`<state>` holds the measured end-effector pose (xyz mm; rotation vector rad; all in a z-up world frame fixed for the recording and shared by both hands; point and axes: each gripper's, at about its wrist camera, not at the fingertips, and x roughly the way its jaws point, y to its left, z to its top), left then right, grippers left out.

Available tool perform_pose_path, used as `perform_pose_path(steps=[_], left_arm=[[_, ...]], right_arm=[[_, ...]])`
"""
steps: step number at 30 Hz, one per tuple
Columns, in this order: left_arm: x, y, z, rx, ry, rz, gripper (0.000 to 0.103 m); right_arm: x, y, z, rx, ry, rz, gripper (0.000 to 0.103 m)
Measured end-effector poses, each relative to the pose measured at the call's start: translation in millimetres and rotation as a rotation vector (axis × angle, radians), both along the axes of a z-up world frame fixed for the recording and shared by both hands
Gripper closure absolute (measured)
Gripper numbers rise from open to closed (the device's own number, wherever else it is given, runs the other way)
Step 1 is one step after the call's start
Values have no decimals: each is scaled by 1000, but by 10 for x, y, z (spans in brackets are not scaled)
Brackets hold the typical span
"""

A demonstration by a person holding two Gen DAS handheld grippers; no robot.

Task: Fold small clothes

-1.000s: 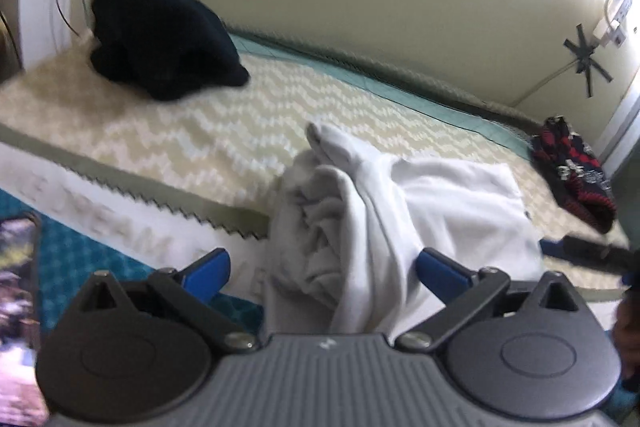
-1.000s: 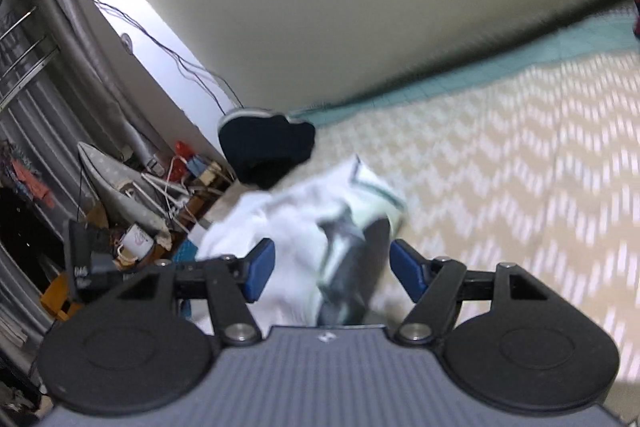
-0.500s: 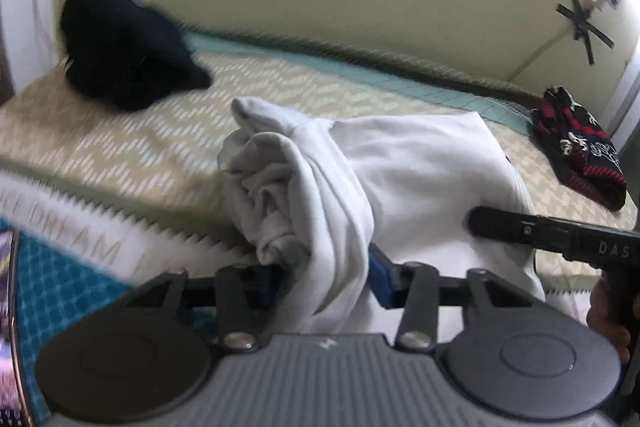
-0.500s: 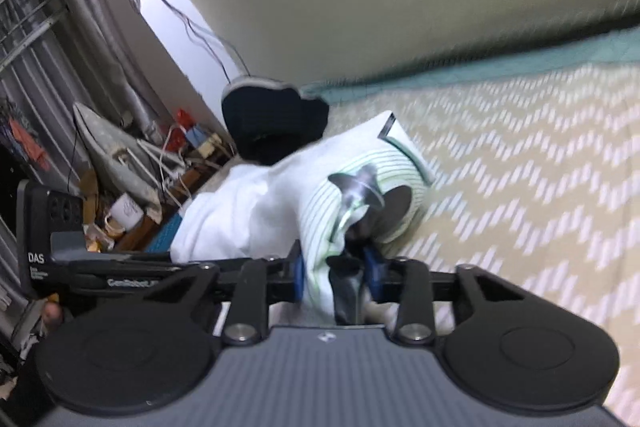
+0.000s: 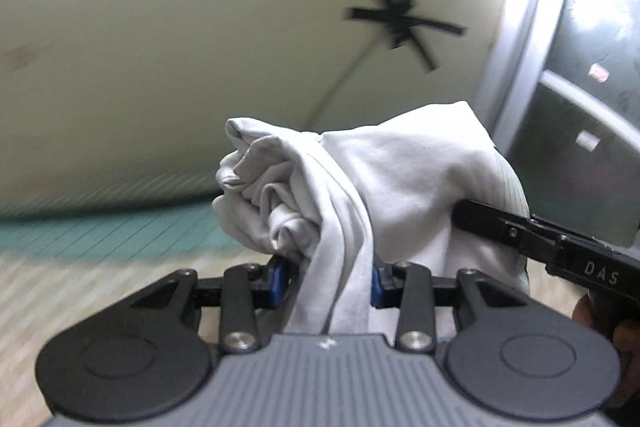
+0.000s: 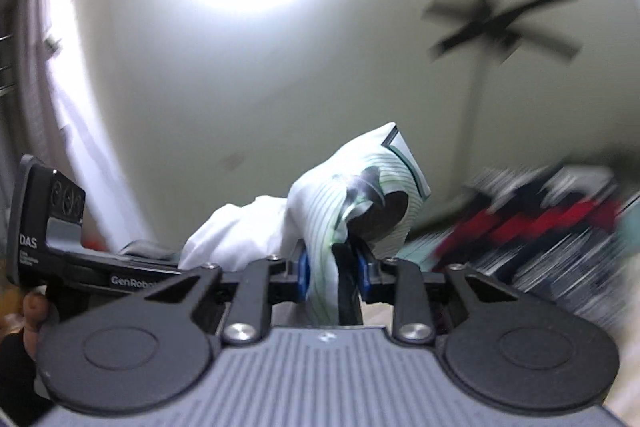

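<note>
A white garment (image 5: 400,179) hangs bunched in the air above the bed. My left gripper (image 5: 330,283) has its blue pads pressed on a gathered fold of it, and its jaws are still closing. In the right wrist view the same garment (image 6: 320,207) shows thin green stripes and a dark print. My right gripper (image 6: 333,271) pinches that striped edge, its jaws closing too. Each gripper appears in the other's view: the right one (image 5: 520,231) beside the cloth, the left one (image 6: 80,263) at the left, held by a hand (image 6: 34,311).
The bed (image 5: 80,287) with its pale chevron cover lies below, edged in teal along the wall. A red and black garment (image 6: 540,215) lies blurred at the right. Black tape strips (image 5: 404,23) cross on the wall, and a grey metal cupboard (image 5: 580,67) stands at the right.
Both grippers went from open around the white garment to pressed on it. They lifted it off the bed and swung right, so the views now face the wall.
</note>
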<state>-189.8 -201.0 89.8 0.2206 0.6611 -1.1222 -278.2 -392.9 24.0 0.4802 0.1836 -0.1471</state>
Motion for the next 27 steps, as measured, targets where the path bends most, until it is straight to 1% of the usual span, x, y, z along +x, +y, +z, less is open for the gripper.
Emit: perform_pose_path(steps=[2, 4, 5, 6, 7, 8, 9, 10, 12, 13, 14, 15, 16, 18, 21, 23, 26, 27], left_arm=[[-7, -392, -14, -24, 9, -39, 68], [22, -773, -127, -34, 18, -62, 67], [42, -951, -220, -20, 22, -69, 67], [66, -1097, -379, 6, 19, -71, 66], [78, -1232, -500, 39, 9, -64, 63], [91, -1343, -628, 71, -11, -48, 60], [94, -1397, -710, 87, -34, -38, 54], [91, -1429, -778, 98, -52, -38, 49], [70, -1409, -815, 97, -61, -48, 48], [56, -1379, -807, 98, -70, -54, 47], [39, -1339, -790, 105, -81, -55, 45], [35, -1333, -760, 112, -92, -43, 42], [17, -1287, -732, 113, -107, -26, 40], [2, -1105, -646, 110, -149, 5, 39], [-109, -805, -606, 127, -199, 44, 39], [-162, -613, -612, 141, -207, 66, 39], [-226, -325, -619, 154, -194, 85, 37], [-246, -168, -615, 157, -194, 92, 36]], right_arm=[[-94, -310, 61, -16, -6, -66, 82], [-188, -660, 41, -17, -1, -125, 81], [-198, -796, 3, -16, 9, -149, 81], [-173, -948, -72, -13, 36, -174, 81], [-128, -1102, -187, 0, 70, -194, 81], [-69, -1210, -306, 18, 109, -214, 80], [-24, -1313, -441, 34, 152, -234, 80], [4, -1374, -550, 48, 175, -244, 79], [-14, -1379, -624, 75, 151, -256, 77], [-27, -1367, -627, 79, 145, -262, 74], [-12, -1348, -608, 72, 146, -268, 63], [-26, -1303, -575, 55, 149, -287, 57], [-10, -1227, -526, 35, 145, -311, 49], [-88, -1090, -438, -3, 114, -354, 48], [-287, -841, -396, 14, 51, -387, 47], [-438, -576, -381, 31, 26, -384, 46], [-536, -220, -444, 64, 11, -368, 45], [-556, -100, -481, 80, 11, -360, 44]])
